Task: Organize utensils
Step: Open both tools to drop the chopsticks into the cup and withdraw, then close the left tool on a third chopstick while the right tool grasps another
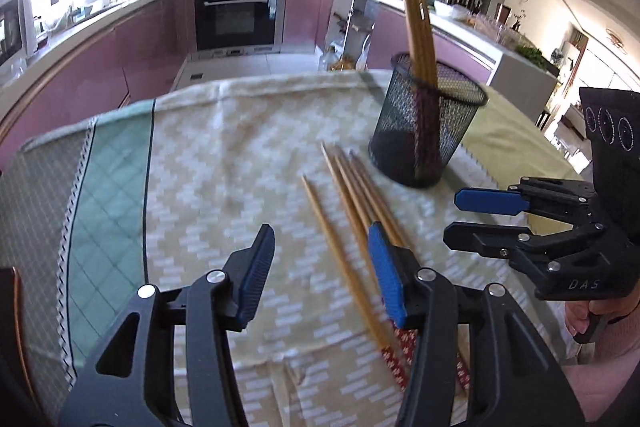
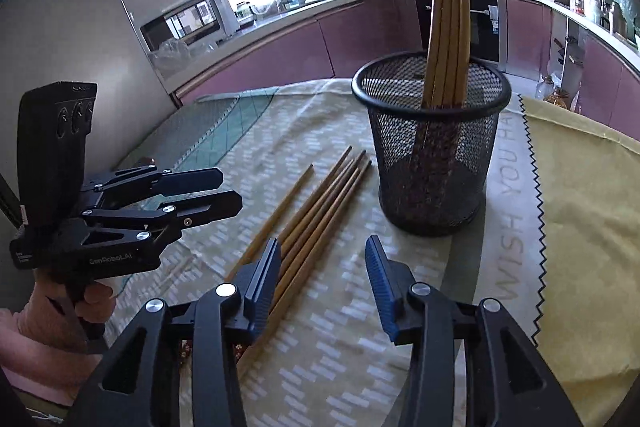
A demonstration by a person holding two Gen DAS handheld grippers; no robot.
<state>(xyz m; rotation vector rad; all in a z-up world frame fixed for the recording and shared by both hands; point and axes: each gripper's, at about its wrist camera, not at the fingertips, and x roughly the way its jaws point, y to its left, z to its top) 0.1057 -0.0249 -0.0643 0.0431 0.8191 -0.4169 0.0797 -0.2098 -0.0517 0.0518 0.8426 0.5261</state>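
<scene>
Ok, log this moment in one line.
left gripper open | right gripper open | loose chopsticks on cloth | other chopsticks upright in mesh holder

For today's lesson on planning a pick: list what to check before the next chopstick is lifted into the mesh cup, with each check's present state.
1. Left claw open, nothing between its fingers: ok.
2. Right claw open and empty: ok.
3. Loose chopsticks lie flat on the cloth, uncovered: ok.
4. Mesh cup upright: ok.
5. Room in the cup beside the standing chopsticks: ok.
6. Exact count of loose chopsticks: cannot tell, blurred.
</scene>
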